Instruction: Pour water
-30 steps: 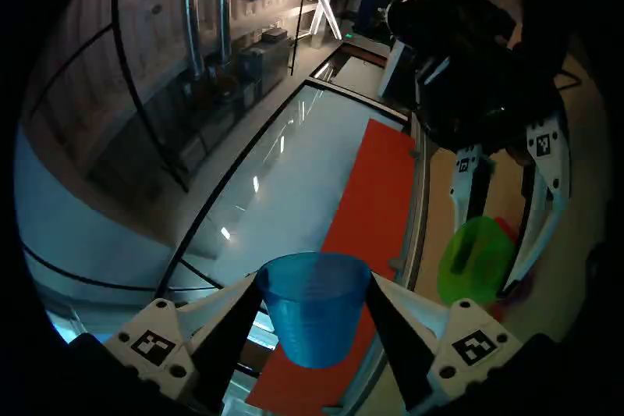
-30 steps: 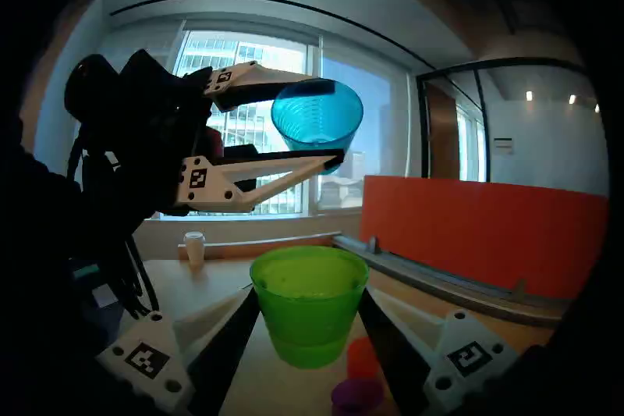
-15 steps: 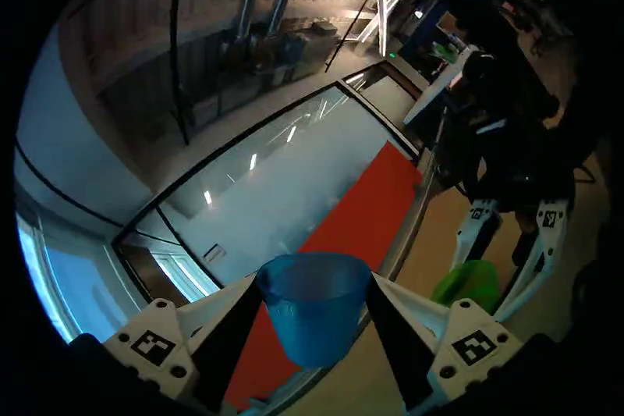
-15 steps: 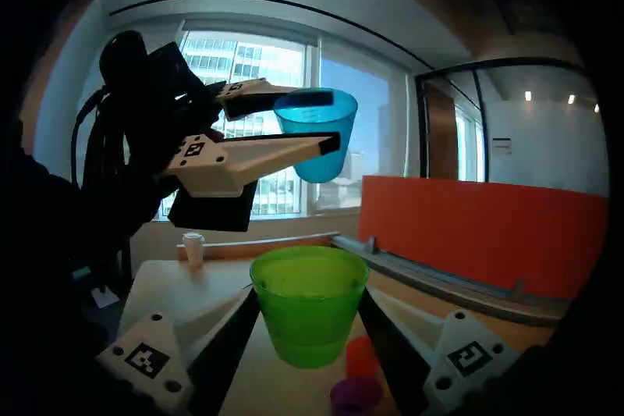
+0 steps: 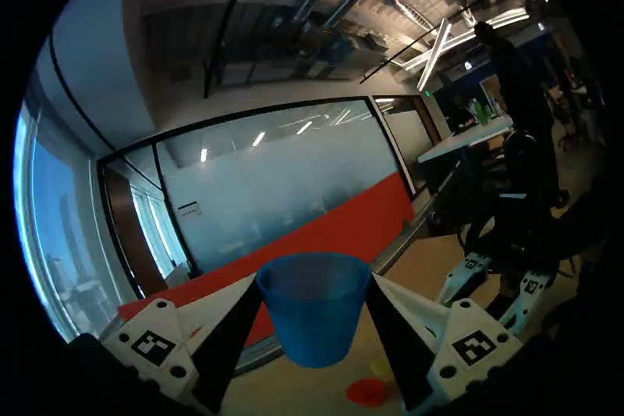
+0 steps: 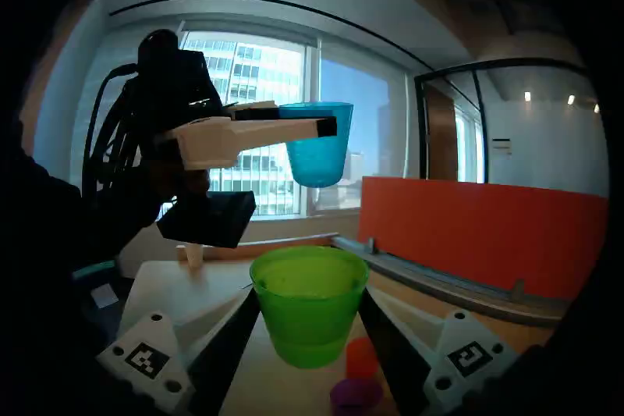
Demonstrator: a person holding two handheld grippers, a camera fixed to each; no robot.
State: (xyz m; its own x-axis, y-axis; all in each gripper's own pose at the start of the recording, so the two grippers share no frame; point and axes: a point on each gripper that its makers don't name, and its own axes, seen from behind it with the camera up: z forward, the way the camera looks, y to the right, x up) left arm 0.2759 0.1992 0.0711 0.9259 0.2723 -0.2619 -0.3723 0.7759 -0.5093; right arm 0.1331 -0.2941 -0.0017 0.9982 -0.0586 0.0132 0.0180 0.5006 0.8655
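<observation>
Fingers (image 5: 228,334) of left gripper (image 5: 313,279) tight against both sides of blue cup (image 5: 313,326)

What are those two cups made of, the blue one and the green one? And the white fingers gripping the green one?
Blue cup: probably thin translucent plastic; the window light glows through its wall.
Green cup: likely the same, translucent and slightly glossy, with a thin rim.
Fingers: seemingly matte, rigid white plastic with black inner pads, possibly rubber.
</observation>
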